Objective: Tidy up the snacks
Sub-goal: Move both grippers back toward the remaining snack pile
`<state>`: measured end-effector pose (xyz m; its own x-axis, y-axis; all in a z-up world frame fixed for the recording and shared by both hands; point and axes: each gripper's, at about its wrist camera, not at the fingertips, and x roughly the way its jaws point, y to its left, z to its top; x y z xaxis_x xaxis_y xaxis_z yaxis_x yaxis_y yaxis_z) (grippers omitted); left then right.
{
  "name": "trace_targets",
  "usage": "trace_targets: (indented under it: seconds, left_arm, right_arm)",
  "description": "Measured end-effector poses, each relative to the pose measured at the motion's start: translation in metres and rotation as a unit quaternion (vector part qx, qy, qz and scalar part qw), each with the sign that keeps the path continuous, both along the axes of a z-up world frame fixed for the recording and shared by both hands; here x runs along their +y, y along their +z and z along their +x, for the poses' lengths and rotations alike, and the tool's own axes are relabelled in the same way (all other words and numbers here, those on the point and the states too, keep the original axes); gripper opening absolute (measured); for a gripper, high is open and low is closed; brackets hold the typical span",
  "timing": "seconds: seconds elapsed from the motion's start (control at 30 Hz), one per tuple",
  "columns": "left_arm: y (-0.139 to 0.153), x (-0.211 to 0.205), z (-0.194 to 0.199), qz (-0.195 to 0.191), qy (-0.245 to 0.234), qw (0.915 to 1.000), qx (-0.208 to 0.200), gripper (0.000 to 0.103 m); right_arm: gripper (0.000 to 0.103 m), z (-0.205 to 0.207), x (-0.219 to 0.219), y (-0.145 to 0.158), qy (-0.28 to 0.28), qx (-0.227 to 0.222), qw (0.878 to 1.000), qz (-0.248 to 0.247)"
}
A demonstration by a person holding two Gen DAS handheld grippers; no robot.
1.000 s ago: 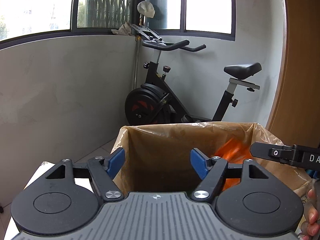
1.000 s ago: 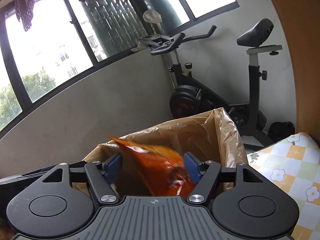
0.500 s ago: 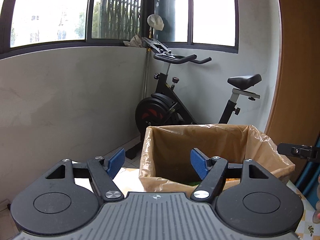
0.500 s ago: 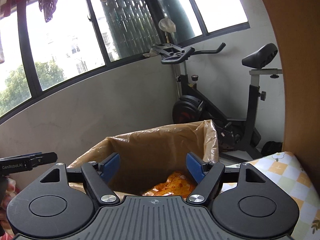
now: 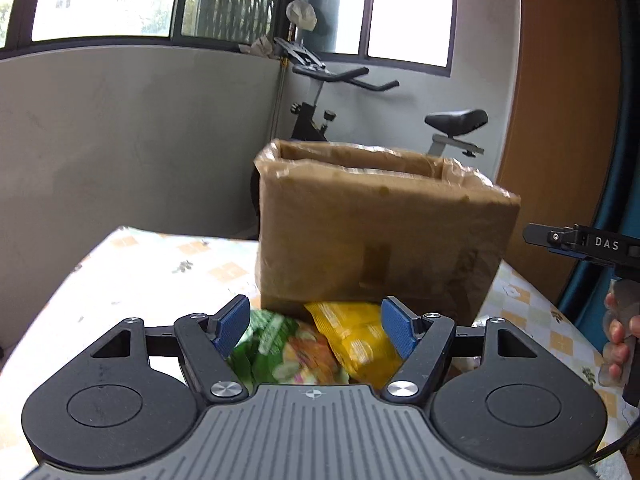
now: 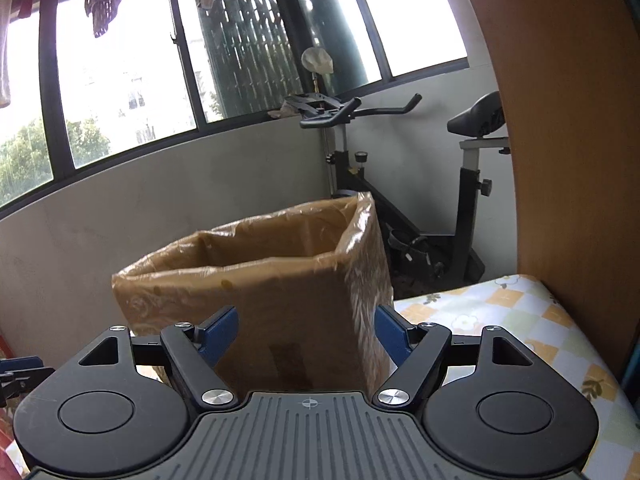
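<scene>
A: Where were the snacks?

B: A green pack (image 5: pixel 276 344) and a yellow pack (image 5: pixel 356 340) lay on the table (image 5: pixel 152 272), just in front of the box (image 5: pixel 380 240). They showed between the left gripper's (image 5: pixel 314 326) spread jaws, which pressed on neither.

A: And the right gripper (image 6: pixel 306 334)?

B: Its jaws stood apart too, with nothing held; the box sat beyond them. In the left view it showed at the right edge, in a hand (image 5: pixel 620 340).

A: Anything behind?

B: An exercise bike (image 6: pixel 420 184) by the wall, past the box.
</scene>
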<state>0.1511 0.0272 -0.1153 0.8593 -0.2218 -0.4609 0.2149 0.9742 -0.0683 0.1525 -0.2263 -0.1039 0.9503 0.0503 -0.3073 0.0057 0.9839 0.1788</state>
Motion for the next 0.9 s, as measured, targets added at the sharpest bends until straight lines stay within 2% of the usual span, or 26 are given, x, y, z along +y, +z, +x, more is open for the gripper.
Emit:
trace_targets:
  seconds: [0.17, 0.4, 0.63, 0.9]
  left_arm:
    - [-0.042, -0.017, -0.005, 0.027, -0.013, 0.9986, 0.044, 0.074]
    - [-0.087, -0.026, -0.020, 0.026, -0.029, 0.9941, 0.102, 0.074]
    - [-0.105, -0.025, -0.021, 0.022, -0.037, 0.9899, 0.135, 0.074]
    - [-0.123, -0.034, -0.018, 0.032, -0.054, 0.9823, 0.177, 0.074]
  right_arm:
    - [0.072, -0.024, 0.015, -0.035, -0.008, 0.028, 0.999, -0.013]
    - [0.070, -0.050, 0.037, -0.077, -0.003, 0.079, 0.996, -0.032]
    - [0.066, -0.061, 0.057, -0.107, 0.021, 0.136, 0.990, -0.036]
    - [0.065, -0.058, 0.061, -0.114, 0.025, 0.155, 0.987, -0.044]
